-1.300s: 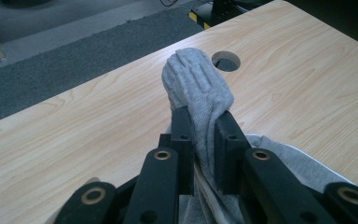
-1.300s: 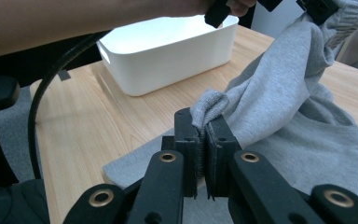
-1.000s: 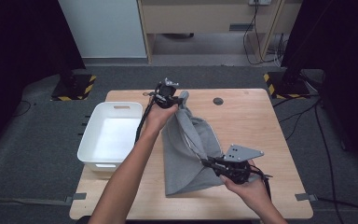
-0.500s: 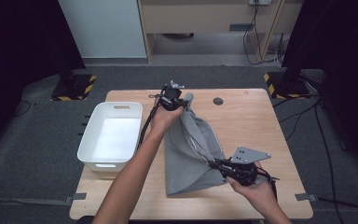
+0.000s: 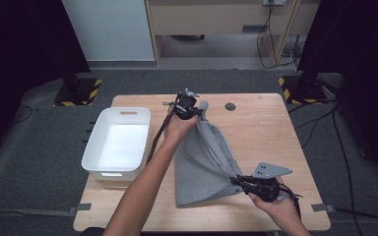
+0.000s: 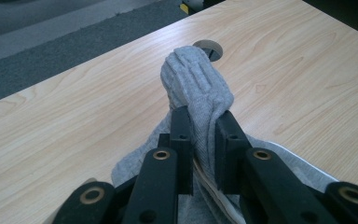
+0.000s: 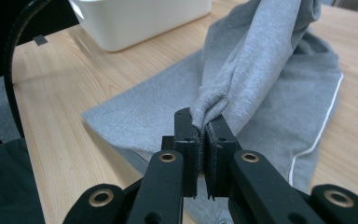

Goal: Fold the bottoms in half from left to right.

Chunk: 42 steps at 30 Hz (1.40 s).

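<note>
Grey garment (image 5: 202, 162): half-folded on counter (image 5: 261, 128); left gripper (image 6: 200, 133) and right gripper (image 7: 203, 135) jaws each clamped on bunched cloth. Smoothing, bin (image 5: 91, 157) placement outstanding.

My black jaws hold grey cloth (image 7: 279, 88) with a thin white stripe; the tub (image 5: 118, 142) is white, the surface (image 5: 266, 128) pale wood.

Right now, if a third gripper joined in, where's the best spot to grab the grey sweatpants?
Probably the loose flat hem of the grey sweatpants lying on the table; come in low from the near edge. The left gripper already clamps the bunched end, the right gripper a fold, so the span between is taut.
</note>
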### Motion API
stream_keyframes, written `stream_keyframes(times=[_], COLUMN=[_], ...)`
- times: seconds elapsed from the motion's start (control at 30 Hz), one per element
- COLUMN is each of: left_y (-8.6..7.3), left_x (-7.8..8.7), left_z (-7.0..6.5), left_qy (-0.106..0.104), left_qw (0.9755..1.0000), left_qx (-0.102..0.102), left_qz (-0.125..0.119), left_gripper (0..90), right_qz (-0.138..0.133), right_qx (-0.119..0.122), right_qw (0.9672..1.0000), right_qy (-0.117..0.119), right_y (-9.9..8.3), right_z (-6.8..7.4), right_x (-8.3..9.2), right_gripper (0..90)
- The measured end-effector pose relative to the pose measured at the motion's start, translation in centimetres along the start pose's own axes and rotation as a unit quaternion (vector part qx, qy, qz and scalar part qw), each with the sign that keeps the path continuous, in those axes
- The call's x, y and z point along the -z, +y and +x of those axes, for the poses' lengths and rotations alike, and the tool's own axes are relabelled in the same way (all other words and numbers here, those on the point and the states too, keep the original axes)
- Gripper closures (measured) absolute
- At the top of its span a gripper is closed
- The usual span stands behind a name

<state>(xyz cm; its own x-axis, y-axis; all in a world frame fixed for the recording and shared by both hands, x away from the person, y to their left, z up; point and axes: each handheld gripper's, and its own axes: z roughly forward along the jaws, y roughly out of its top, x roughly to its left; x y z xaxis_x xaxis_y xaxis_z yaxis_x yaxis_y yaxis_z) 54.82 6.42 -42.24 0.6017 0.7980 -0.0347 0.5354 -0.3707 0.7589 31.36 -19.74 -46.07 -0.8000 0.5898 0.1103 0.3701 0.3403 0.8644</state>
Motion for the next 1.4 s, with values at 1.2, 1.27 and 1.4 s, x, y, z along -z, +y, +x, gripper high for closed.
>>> stream_keyframes(times=[1.2,1.27,1.4], left_y=[-1.5,-1.6,-1.8], left_x=[-0.9,-1.1,-1.7], left_z=[-0.5,-0.6,-0.9], left_qy=[-0.001,0.002,-0.001], left_qw=[0.9999,0.9999,0.9999], left_qx=[0.014,0.010,0.010], left_qz=[0.001,0.002,0.007], left_gripper=[79.2,79.2,79.1], right_qz=[-0.002,0.002,0.020], right_qx=[-0.015,-0.016,-0.021], right_qw=[0.9995,0.9994,0.9988], right_qy=[-0.028,-0.032,-0.038], right_y=[-1.7,-1.8,-2.2], right_z=[-0.4,-0.5,-0.7], right_x=[0.8,0.7,0.5], right_gripper=[84.6,84.3,83.5])
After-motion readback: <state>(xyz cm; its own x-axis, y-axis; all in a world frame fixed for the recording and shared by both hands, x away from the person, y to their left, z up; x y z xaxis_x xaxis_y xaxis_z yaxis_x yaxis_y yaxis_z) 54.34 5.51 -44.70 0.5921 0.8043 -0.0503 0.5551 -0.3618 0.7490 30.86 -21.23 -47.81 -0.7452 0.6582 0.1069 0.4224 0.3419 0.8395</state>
